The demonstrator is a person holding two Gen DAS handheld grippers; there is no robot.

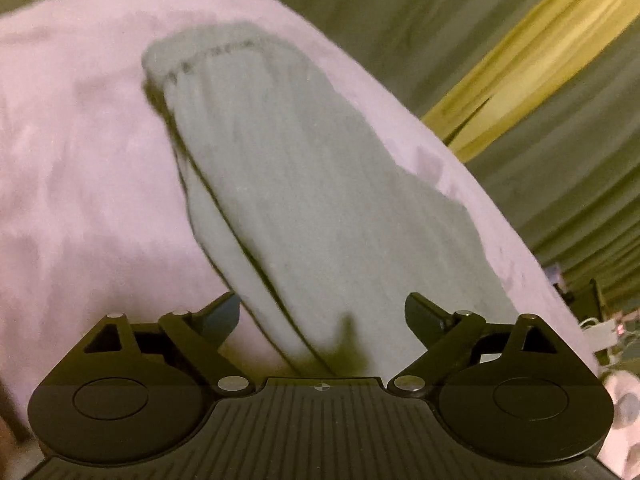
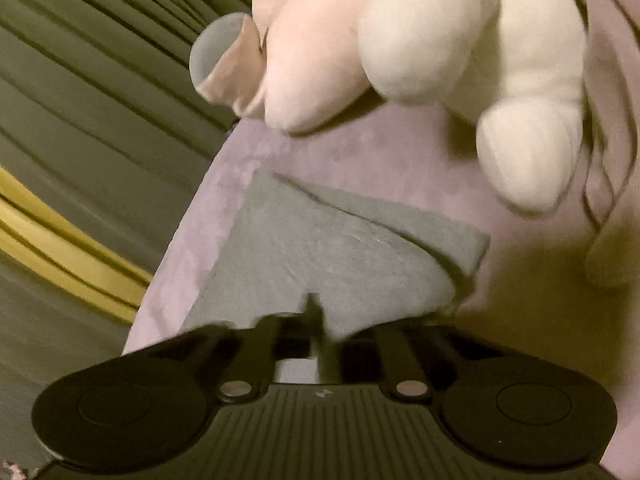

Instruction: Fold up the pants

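Note:
Grey pants point(image 1: 304, 184) lie folded lengthwise on a pink bed cover point(image 1: 80, 160), waistband at the far end. My left gripper point(image 1: 324, 312) hovers over the near part of them, open, its two fingers wide apart with the cloth lying below and not pinched. In the right wrist view the leg ends of the pants point(image 2: 320, 248) lie one layer over another, with squared corners. My right gripper point(image 2: 316, 312) is shut, its fingertips together at the near edge of the pants, and grey cloth bunches up around them.
A large white and pink plush toy point(image 2: 460, 40) sits on the pink cover point(image 2: 360, 152) just beyond the leg ends. A grey-green curtain with a yellow stripe point(image 1: 520, 60) hangs along the bed's edge. Cables and small items point(image 1: 596, 328) lie at the far right.

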